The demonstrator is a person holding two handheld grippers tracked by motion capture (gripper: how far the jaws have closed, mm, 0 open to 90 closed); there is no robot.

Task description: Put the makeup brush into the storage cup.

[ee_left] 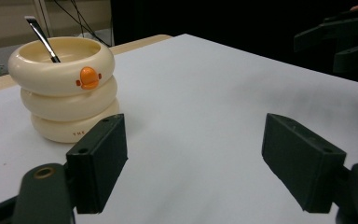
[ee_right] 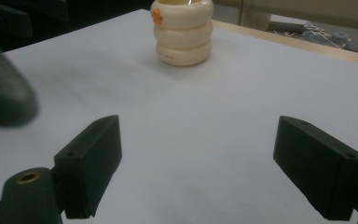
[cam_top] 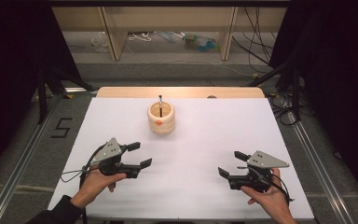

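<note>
inspection of the work area. one cream cup (cam_top: 161,118), moulded as three stacked rings with a single orange duck-bill knob on its upper ring, stands upright on the white surface (cam_top: 196,186), toward the far middle, a little left of centre. one metal utensil handle (cam_top: 160,105) leans inside it, resting against the far rim; its working end is hidden in the cup, so i cannot tell whether it is a spoon or something else. the lean appears to come from the handle simply lying against the rim, which leaves its top free above the cup for a pinch.

two grippers are present, one per hand. the left gripper (cam_top: 140,155) is held low over the near left of the surface, its fingers (ee_left: 98,168) spread wide with nothing between them. the right gripper (cam_top: 230,164) mirrors it at the near right, its fingers (ee_right: 89,165) likewise wide apart and empty. both are well apart from the cup and from each other, and both point inward and forward, so each gripper view has the cup ahead. in my judgement this is a ready posture: spread for an approach, placed either side so that one may steady the cup while the other takes the handle.

count: cups, one; utensils, one; grippers, two; hands, two. nothing else lies on the surface. beyond its far edge, a wooden frame and loose cables sit on the floor.
</note>
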